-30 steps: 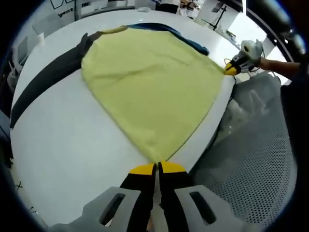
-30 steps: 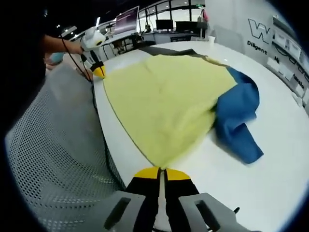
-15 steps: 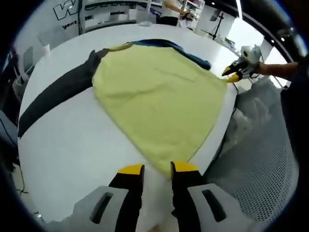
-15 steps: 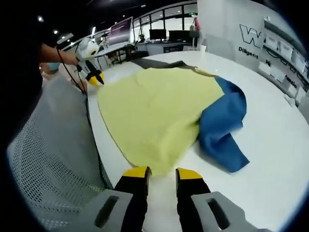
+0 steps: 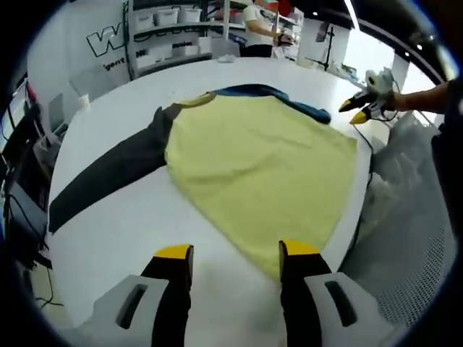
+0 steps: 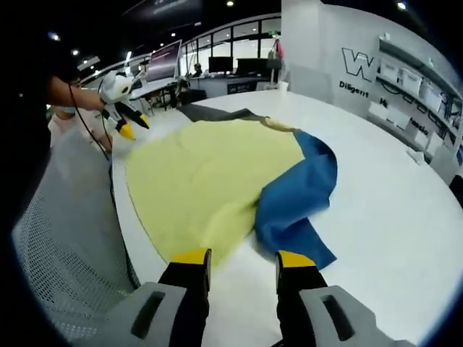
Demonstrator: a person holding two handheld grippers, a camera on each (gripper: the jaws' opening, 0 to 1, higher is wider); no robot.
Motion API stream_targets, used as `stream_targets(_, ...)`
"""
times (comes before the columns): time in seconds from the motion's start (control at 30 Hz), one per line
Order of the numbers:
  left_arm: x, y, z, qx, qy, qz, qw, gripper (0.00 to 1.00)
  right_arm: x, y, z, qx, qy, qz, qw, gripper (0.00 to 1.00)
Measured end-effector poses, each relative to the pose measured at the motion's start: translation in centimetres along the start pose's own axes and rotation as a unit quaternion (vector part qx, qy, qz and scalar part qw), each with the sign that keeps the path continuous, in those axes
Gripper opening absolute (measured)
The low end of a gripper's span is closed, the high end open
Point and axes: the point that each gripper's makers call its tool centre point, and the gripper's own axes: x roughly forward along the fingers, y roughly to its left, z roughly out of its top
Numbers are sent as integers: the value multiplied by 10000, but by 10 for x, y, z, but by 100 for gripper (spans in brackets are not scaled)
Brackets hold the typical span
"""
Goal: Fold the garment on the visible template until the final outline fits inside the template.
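The white table [image 5: 108,238] is the biggest thing here, round-edged and wide, with a grey mesh surface [image 6: 65,238] just off its near edge. Spread flat across the table lies the garment [image 5: 260,163], its yellow body facing up; a blue part [image 6: 296,199] sticks out from under it on one side, rumpled and folded over on itself, and a dark grey strip [image 5: 108,173] runs out from under the far side along the tabletop. The left hand-held gripper [image 5: 236,254] hangs over the garment's near corner with its yellow-tipped jaws spread wide, grasping nothing. The right hand-held gripper [image 6: 243,259] hovers over the opposite near corner, beside the blue part, jaws likewise parted and empty.
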Motion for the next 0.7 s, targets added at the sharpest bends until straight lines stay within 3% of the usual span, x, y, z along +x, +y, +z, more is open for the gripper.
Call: stream_targets(0.7, 4, 19, 29, 93, -430, 281, 9986, 78, -9, -42, 6, 241, -175, -460, 9985, 43)
